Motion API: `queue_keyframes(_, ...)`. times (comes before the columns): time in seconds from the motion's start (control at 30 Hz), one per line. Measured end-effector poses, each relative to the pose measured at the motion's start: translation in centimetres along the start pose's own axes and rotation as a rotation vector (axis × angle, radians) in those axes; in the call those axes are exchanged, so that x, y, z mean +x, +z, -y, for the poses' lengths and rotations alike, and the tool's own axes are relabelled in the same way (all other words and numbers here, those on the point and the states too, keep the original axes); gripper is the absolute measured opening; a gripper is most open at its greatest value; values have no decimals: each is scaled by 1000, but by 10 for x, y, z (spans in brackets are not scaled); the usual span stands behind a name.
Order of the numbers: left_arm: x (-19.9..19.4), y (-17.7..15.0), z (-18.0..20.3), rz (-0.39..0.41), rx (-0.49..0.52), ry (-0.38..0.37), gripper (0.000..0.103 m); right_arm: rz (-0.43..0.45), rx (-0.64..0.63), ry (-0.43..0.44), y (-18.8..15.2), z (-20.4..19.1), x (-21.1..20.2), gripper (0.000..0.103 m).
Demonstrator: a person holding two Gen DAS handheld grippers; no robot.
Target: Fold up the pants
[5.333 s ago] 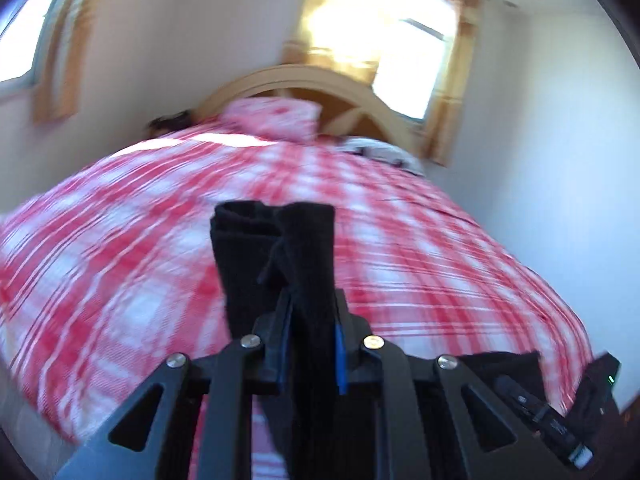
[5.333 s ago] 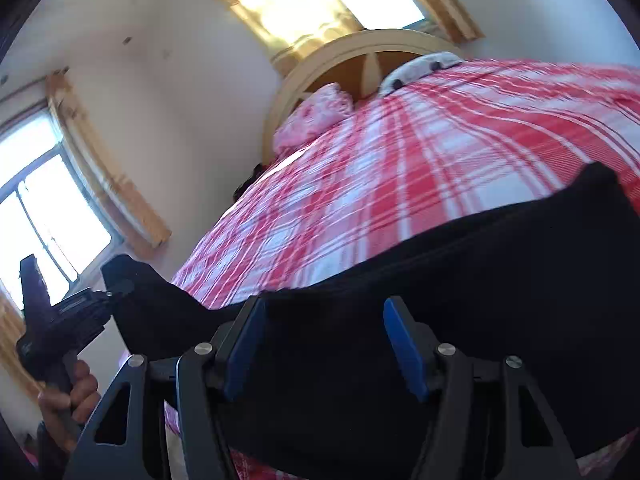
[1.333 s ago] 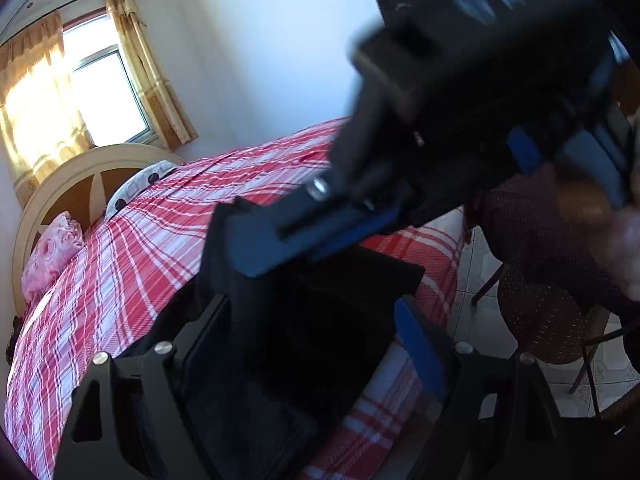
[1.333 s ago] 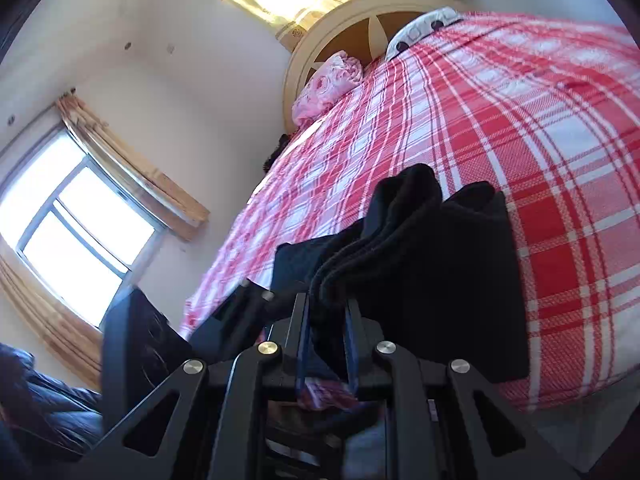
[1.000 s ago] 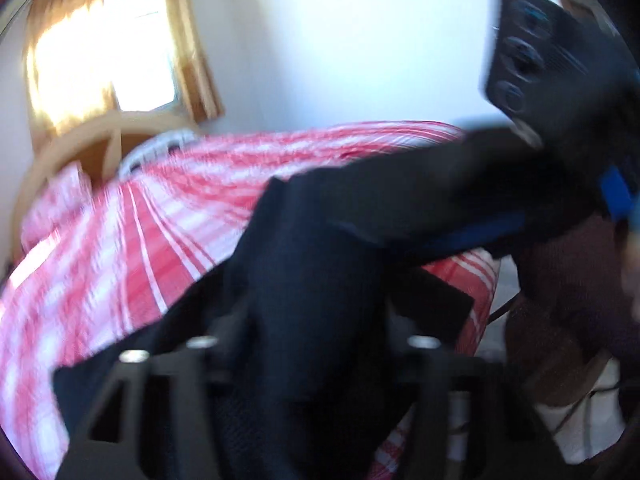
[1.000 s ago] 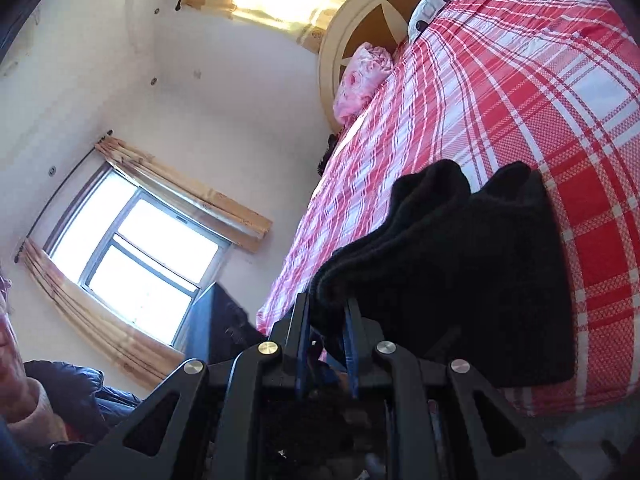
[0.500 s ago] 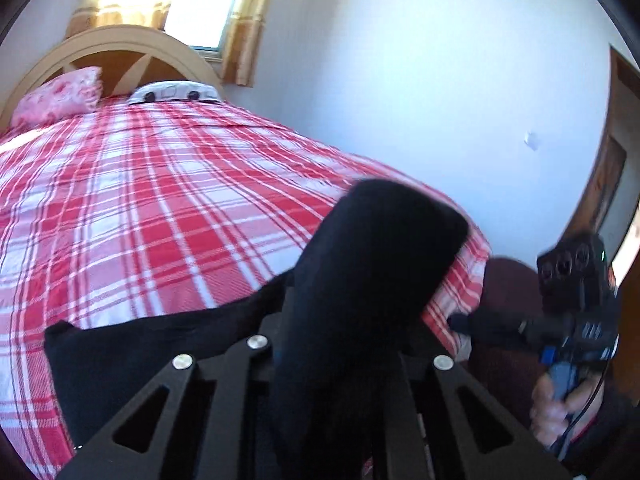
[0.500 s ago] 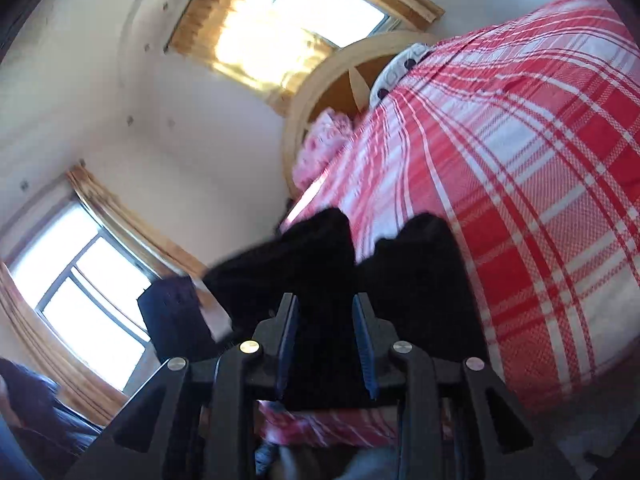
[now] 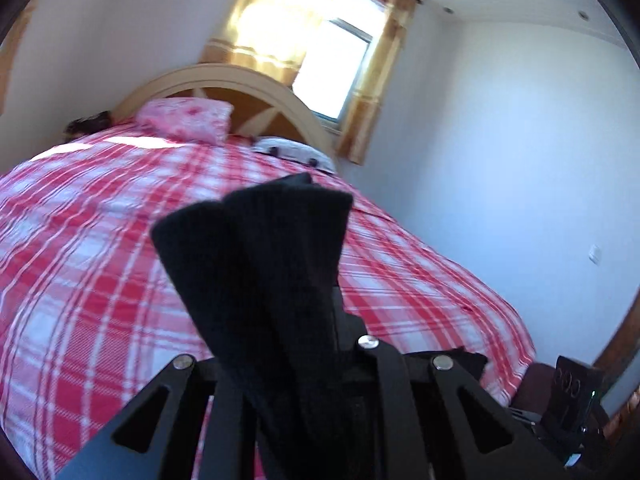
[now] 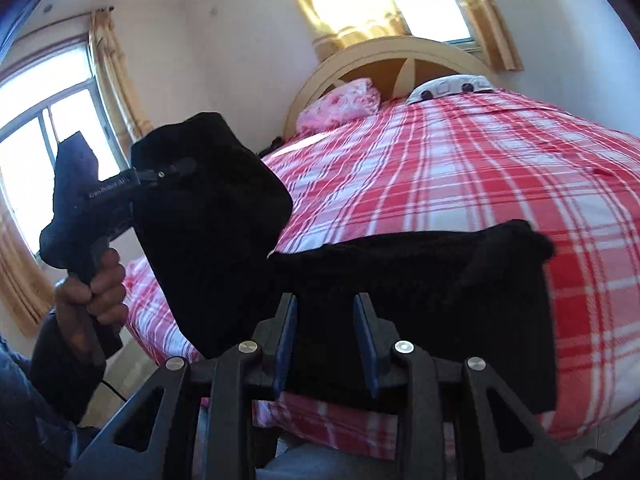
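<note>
From my left wrist, my left hand-held gripper (image 9: 280, 344) is clamped tight on a bunched fold of the black pants (image 9: 256, 264), which stand up above the red plaid bed (image 9: 80, 280); from my right wrist, my right hand-held gripper (image 10: 325, 340) has its blue pads (image 10: 286, 336) parted, gripping nothing, with the pants' folded bulk lying just beyond them at the bed's near edge; my left hand (image 10: 90, 292) lifts one end at the left.

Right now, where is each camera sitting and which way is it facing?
Left wrist: rides the left gripper, facing up the bed to the headboard; jaws shut on the black pants.
Right wrist: rides the right gripper, facing the headboard; jaws apart around the pants; left hand shows.
Shared: bed, pink pillow, pants.
</note>
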State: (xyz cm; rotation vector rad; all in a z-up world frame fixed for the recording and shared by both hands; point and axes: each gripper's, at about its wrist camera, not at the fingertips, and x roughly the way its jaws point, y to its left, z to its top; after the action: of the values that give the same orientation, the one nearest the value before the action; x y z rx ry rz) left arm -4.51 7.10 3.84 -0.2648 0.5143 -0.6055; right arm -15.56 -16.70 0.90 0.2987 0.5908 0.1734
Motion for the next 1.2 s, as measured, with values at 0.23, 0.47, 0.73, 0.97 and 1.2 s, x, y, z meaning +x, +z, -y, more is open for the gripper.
queue_keyframes(0.23, -6, -13, -36, 12, -89, 54, 14, -98, -52, -65, -12, -38, 61, 44)
queue_keyframes(0.47, -13, -12, -39, 19, -83, 49, 14, -34, -168, -362, -15, -53, 101, 48)
queue_keyframes(0.73, -18, -9, -52, 38, -99, 65, 14, -46, -127, -384, -3, -43, 97, 11)
queue_keyframes(0.97, -19, -8, -49, 43, -78, 83, 14, 11, -220, -273, 2, -87, 98, 10)
queue_keyframes(1.2, -18, -7, -47, 37, -65, 94, 14, -37, -218, -129, -17, -102, 140, 35)
